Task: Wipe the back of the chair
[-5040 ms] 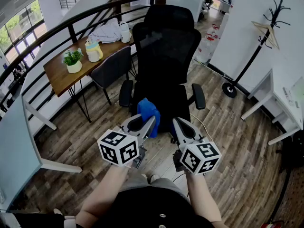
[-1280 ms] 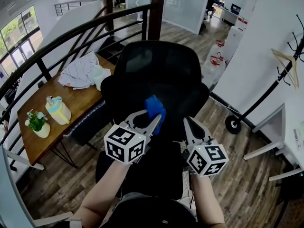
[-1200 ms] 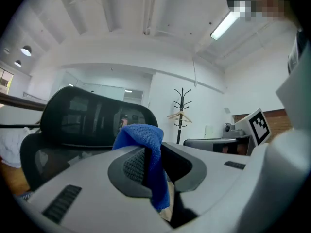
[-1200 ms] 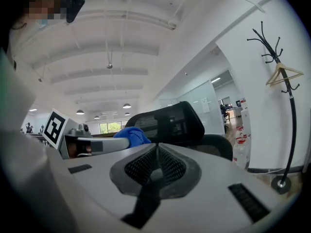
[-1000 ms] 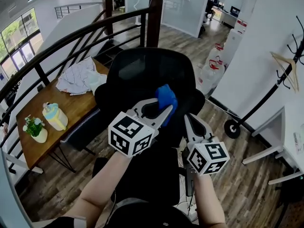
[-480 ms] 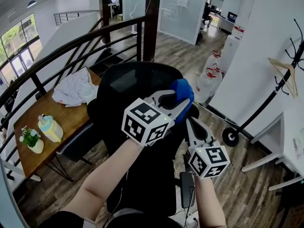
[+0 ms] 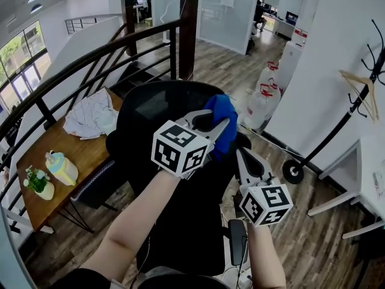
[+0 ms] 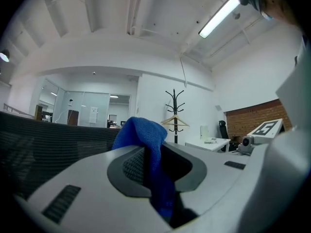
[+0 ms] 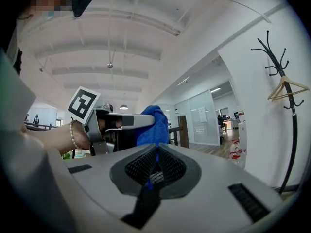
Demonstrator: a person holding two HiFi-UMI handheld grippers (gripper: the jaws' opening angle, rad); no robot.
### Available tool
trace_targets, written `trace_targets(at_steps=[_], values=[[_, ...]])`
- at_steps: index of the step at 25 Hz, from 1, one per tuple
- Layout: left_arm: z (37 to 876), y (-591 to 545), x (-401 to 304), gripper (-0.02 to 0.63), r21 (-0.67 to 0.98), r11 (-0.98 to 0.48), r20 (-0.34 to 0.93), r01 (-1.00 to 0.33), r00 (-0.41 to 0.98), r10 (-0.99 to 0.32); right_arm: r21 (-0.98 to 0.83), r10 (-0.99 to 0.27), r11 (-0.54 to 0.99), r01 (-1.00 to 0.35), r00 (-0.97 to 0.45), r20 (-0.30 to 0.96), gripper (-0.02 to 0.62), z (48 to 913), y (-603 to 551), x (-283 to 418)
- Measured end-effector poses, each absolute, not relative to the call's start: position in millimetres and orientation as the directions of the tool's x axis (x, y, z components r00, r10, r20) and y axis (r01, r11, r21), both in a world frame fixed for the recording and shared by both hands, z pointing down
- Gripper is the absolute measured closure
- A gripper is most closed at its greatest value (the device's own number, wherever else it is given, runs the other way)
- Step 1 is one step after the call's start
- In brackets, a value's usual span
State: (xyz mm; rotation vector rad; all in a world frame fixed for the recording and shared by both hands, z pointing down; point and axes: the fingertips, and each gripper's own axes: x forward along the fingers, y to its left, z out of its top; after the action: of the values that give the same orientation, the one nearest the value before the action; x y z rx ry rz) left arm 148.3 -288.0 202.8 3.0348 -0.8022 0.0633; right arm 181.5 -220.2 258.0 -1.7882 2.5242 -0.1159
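Left gripper aloft, cloth between jaws.

Over the top edge of the chair back the air is open. The left tool, closed on the blue cloth, takes its right corner. At the left, the tabletop and the railing stand near. At the right, the armrest sticks out; beyond it is open floor until the coat stand.

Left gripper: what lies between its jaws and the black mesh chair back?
Only the blue woven cloth, pinched in the left gripper, lies before the black mesh chair back; the head view shows it.
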Motion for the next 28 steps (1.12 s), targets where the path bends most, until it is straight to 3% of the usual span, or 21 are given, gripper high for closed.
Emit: trace_targets(at_steps=[11, 28], values=[[207, -300, 114, 0.529, -0.026, -0.804, 0.072, -0.595, 0.801, -0.595, -0.114, -0.932, 0.359, -0.926, -0.362, 0.010, 0.561, 262, -224, 160], [213, -327, -3, 0.529, 0.018, -0.660, 0.092, -0.751, 0.658, -0.747, -0.118, -0.885, 0.462, -0.879, -0.466, 0.012, 0.561, 256, -237, 95]])
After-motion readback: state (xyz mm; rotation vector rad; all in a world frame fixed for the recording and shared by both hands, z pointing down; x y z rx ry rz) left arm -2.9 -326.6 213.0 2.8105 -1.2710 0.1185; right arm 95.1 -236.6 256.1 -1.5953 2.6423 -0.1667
